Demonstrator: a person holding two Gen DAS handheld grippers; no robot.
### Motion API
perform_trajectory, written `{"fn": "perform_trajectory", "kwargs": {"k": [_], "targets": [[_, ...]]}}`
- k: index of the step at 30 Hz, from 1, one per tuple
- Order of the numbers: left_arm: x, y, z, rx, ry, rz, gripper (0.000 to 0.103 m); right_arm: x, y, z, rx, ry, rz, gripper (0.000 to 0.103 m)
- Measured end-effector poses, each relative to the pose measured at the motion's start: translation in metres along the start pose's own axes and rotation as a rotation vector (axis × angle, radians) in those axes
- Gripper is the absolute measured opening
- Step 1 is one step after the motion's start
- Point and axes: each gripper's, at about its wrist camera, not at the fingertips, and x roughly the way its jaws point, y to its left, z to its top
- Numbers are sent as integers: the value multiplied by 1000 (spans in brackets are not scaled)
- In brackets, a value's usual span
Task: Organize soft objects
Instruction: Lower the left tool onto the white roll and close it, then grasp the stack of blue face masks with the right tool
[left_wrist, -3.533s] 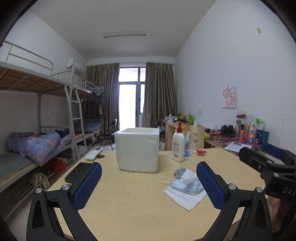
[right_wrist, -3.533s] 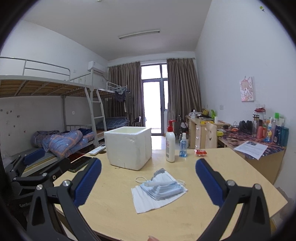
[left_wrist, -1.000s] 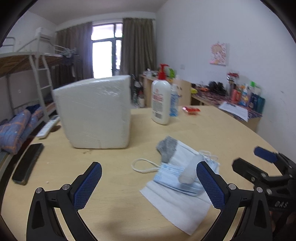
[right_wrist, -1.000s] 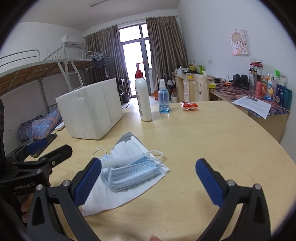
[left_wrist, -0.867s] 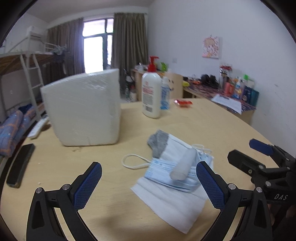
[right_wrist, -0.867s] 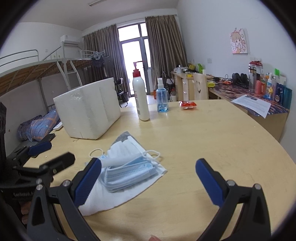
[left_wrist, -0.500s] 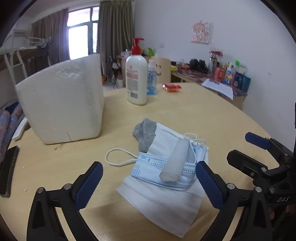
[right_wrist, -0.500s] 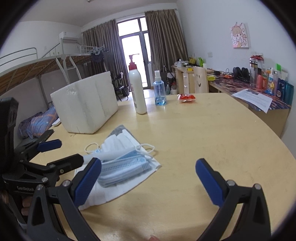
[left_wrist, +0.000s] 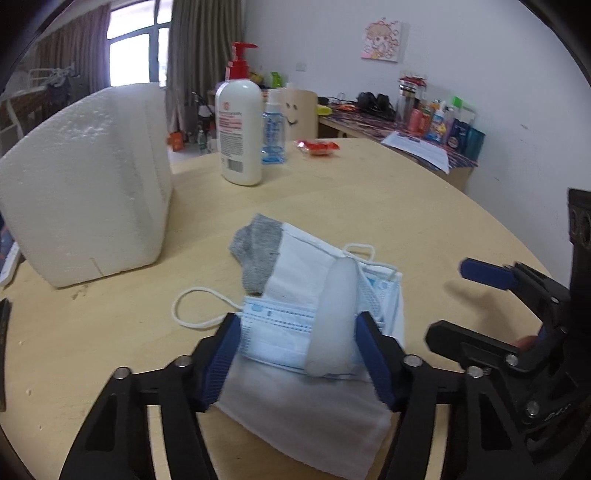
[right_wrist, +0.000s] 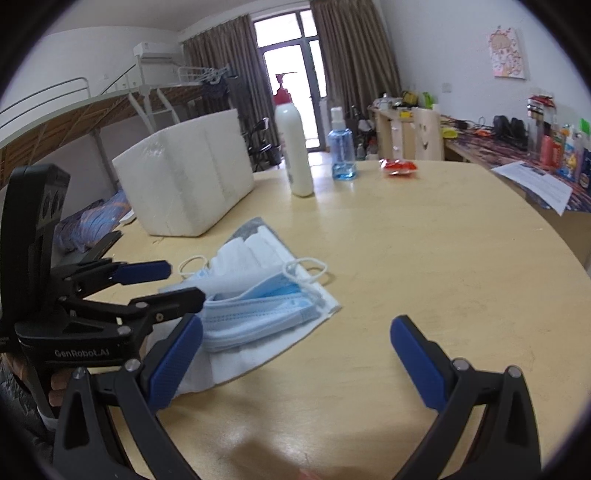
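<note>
Left gripper (left_wrist: 299, 354) narrowed around the face masks (left_wrist: 295, 332) to bracket them for pickup; right gripper (right_wrist: 295, 354) idles open.

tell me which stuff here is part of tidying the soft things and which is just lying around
Job: blue face masks, white roll, grey sock, white cloth, foam box, left gripper.

Lying about: lotion bottle, spray bottle, red packet.
</note>
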Motion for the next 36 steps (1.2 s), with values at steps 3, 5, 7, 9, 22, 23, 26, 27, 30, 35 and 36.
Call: {"fn": "perform_trajectory", "kwargs": {"k": [3,5,7,9,22,23,26,27,30,35,36], "targets": [[2,-3,0,13,5,-19,54,3,2,2,-15,15,21,103],[2,-3,-1,21,10,-34,47,6,3,2,-25,28,35,103],[3,-4,-1,28,22,-60,39,9,5,3,-35,43,50,103],[5,-6,-1,27,39,-85,32,11,5,5,-39,55,71,103],[0,-6,-2,32,45,-149,21,20,12,7,-81,93,115,103],[-1,-6,-2,33,41,-150,21,20,12,7,-81,93,116,103],[-6,-6,-2,37,21,-153,21,19,13,8,-83,94,112,103],[-9,-6,-2,42,12,-156,21,19,13,8,-84,93,111,103],[-18,-4,-3,48,-14,-150,20,18,15,9,-87,92,114,103],[-31,3,-5,41,-46,-137,20,19,25,10,-107,92,116,103],[-33,4,-5,39,-51,-132,20,19,29,11,-117,92,118,103]]}}
